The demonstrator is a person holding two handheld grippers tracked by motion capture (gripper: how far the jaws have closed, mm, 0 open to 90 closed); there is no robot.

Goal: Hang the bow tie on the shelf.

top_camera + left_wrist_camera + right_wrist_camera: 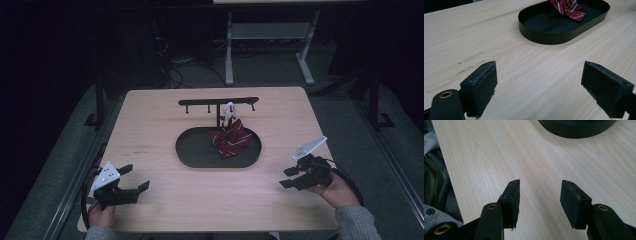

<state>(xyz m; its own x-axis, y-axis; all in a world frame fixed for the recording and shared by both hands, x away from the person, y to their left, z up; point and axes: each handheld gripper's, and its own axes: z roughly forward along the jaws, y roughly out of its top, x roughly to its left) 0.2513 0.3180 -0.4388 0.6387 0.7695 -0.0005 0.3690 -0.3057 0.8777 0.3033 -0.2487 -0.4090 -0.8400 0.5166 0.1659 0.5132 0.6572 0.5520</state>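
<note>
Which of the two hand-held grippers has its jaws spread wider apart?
The left gripper, at the table's near left corner. Its jaws stand clearly wider apart than those of the right gripper, and nothing is between either pair.

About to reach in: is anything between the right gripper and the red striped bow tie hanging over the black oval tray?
Only the black oval tray's low wall. Otherwise bare wooden table lies between the open right gripper and the red striped bow tie.

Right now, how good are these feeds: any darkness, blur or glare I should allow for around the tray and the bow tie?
High view: dim, background nearly black, yet the table, tray and bow tie read clearly. Left gripper view: bright and even, no glare; the near jaws look slightly soft. Right gripper view: pale, a little washed out, with the wood grain sharp and the tray cut off at the top edge.
</note>
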